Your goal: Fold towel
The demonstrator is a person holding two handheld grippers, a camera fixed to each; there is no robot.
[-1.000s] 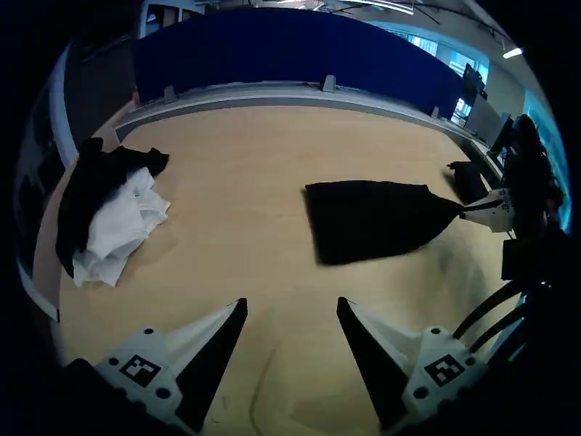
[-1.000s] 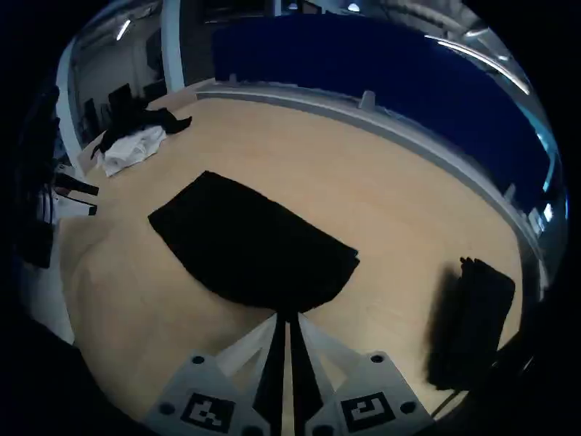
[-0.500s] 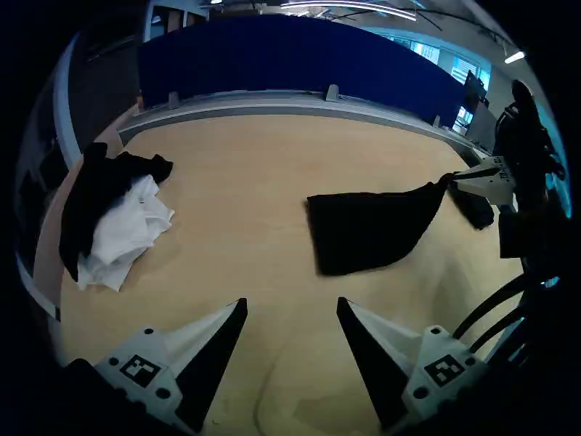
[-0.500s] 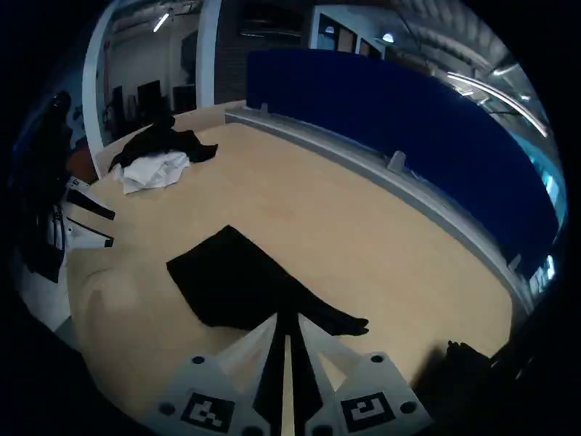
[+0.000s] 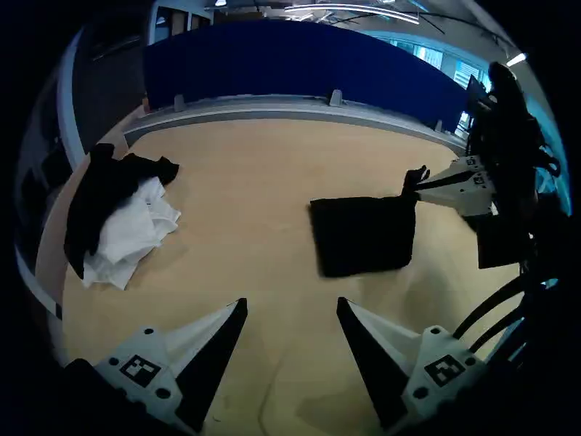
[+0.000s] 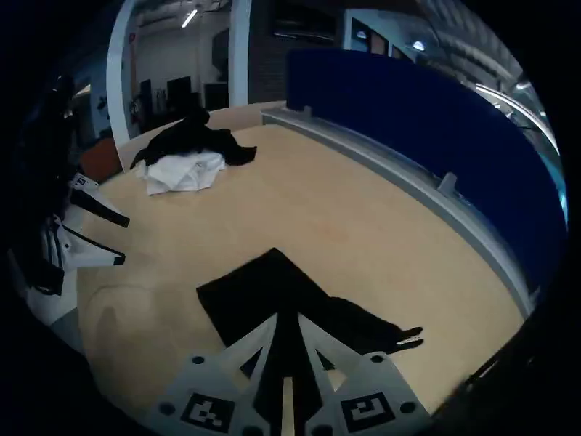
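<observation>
Left tongs (image 5: 290,301): spread wide and released, with nothing between the fingers. They hang over bare wood at the near edge of the pale wooden surface (image 5: 247,182). In the right gripper view they show at the left edge, fingers apart and clear of the cloth.

Right tongs (image 6: 288,320): clenched, the gap a sliver, with black fabric pinched between both fingers. In the left gripper view they come in from the right, tips at the towel's far right corner. That corner pokes up as a small tuft.

Black cloth towel (image 5: 363,234): mid-surface, right of centre, beyond the left tongs. Its left part lies flat and its right edge is raised off the wood by the right tongs. In the right gripper view the flat part spreads ahead of the fingers, and a narrow tail runs off right, its loose tip on the wood.

Far left: crumpled heap of black and white cloths (image 5: 116,211), black draped over white, well apart from the towel.

Far: dark blue partition wall (image 5: 290,62), with a grey rail (image 5: 290,109) at its foot along the surface's far edge.

Hard to make out: a dark squarish shape (image 5: 501,243) at the right, below the right tongs. The person (image 5: 508,123) holding the right tongs is a dark mass, cut off at the right edge.
</observation>
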